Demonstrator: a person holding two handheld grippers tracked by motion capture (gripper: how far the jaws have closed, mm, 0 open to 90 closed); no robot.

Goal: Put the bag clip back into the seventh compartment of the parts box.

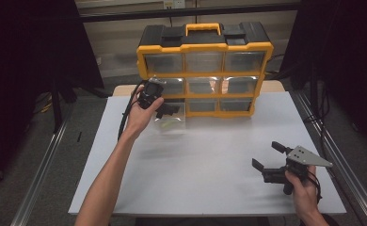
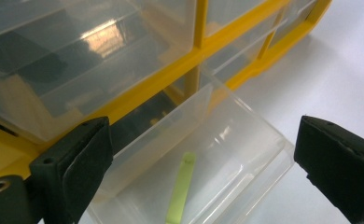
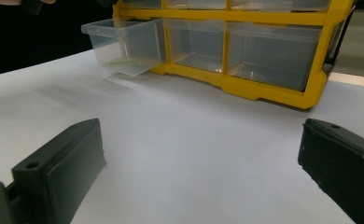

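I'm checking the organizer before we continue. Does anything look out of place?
One thing: the bottom-left drawer of the yellow organizer is pulled out while the others sit flush. A thin green strip lies inside it. The left tool hovers open above it; nothing looks spilled or damaged.

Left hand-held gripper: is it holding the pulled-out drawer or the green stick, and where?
Nothing held. The left hand-held gripper is open above the pulled-out drawer; the green stick lies inside.

Organizer cabinet (image 1: 205, 47) — yellow frame, black top, yellow handle. Drawers (image 3: 264, 51) clear plastic, unpatterned. Pulled-out drawer (image 2: 208, 158) clear; stick (image 2: 181, 186) inside it pale green. Desk (image 1: 210, 165) plain white. Both grippers' jaws matte black — grey plate (image 1: 308, 156) on right gripper (image 1: 268, 157).
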